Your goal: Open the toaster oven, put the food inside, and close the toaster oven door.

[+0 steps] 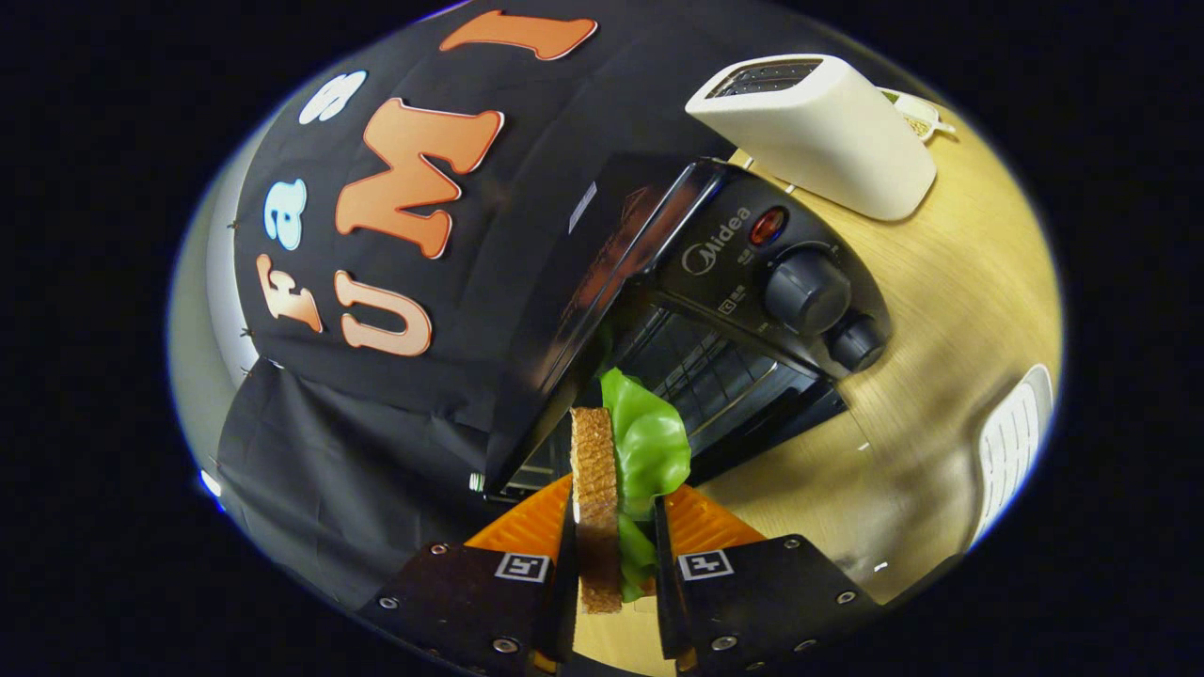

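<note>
One sandwich [611, 489] is pinched between the two fingers of the gripper [616, 545], both pads pressed against its flat sides: one slice of brown toasted bread [594, 498] is seen on edge against one finger, and one leaf of green lettuce [649, 442] bulges out past the crust toward the other finger and forward beyond the tips. The view is tilted, so the whole scene is seen at a slant. Just ahead of the fingers one black toaster oven [715, 310] is found, its door [752, 423] swung down and open, and the wire rack [696, 371] inside is exposed right beyond the lettuce. The sandwich's leading edge is held at the mouth of the cavity, close to the oven's side wall; whether it touches the frame cannot be told. Two round knobs [809, 291] and one red lamp [767, 226] are counted on the control panel, off to one side of the opening. Beyond the oven one white slot toaster [818, 132] is stood on the wooden table [941, 282], just beside the oven's far corner, and a small white dish [917, 118] is glimpsed behind it. Bare tabletop is left open beside the lowered door, out to one white ribbed object [1011, 442] well apart at the table's edge. On the oven's other side, black cloth [357, 451] hangs close against it.
</note>
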The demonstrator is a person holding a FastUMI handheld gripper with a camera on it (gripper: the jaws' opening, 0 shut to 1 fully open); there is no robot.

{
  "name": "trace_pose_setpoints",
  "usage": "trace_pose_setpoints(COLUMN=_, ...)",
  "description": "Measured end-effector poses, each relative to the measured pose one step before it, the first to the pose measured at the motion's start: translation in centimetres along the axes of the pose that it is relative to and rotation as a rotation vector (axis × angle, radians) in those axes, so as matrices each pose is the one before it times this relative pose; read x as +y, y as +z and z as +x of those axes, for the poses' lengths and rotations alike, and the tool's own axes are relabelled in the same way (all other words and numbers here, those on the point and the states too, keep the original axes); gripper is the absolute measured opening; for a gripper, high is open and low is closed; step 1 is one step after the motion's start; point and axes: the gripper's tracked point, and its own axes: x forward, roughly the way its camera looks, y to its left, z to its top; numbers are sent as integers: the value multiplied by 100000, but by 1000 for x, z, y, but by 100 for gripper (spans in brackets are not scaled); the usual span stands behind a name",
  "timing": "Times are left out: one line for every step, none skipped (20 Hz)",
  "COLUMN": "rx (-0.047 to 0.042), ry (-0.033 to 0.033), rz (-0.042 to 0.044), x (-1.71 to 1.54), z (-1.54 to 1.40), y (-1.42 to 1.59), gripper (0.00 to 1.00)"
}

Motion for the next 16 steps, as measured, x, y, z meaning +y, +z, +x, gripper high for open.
trace_pose_setpoints(rx=-1878, ry=424, rz=973, x=-37, z=687, y=168, gripper=36)
trace_pose_setpoints(rx=-2235, ry=653, rz=914, x=95, z=709, y=338, gripper=35)
trace_pose_setpoints(rx=-1235, ry=117, rz=1426, x=84, z=777, y=115, gripper=36)
trace_pose_setpoints(rx=-1013, ry=545, rz=1965, x=72, z=573, y=6, gripper=35)
trace_pose_setpoints(rx=-1227, ry=1187, rz=1691, x=358, z=707, y=-18, gripper=35)
trace_pose_setpoints(rx=-1490, ry=621, rz=1015, x=255, z=485, y=-147, gripper=35)
trace_pose_setpoints(rx=-2044, ry=497, rz=794, x=209, z=647, y=85, gripper=35)
trace_pose_setpoints(rx=-1738, ry=-526, rz=866, x=-67, z=674, y=95, gripper=35)
trace_pose_setpoints(rx=-623, ry=-707, rz=948, x=-279, z=1018, y=-156, gripper=35)
trace_pose_setpoints(rx=-116, ry=-1435, rz=2584, x=-354, z=458, y=-186, gripper=35)
trace_pose_setpoints(rx=-395, ry=-317, rz=3462, x=-37, z=627, y=44, gripper=36)
trace_pose_setpoints(rx=-559, ry=-787, rz=1723, x=-97, z=675, y=-94, gripper=36)
trace_pose_setpoints(rx=-1375, ry=-247, rz=333, x=-115, z=376, y=-30, gripper=36)
trace_pose_setpoints(rx=-1206, ry=-267, rz=113, x=-95, z=415, y=65, gripper=35)
trace_pose_setpoints(rx=-1013, ry=-177, rz=-165, x=-169, z=499, y=10, gripper=36)
trace_pose_setpoints(rx=-1623, ry=-1232, rz=-654, x=-457, z=-157, y=151, gripper=35)
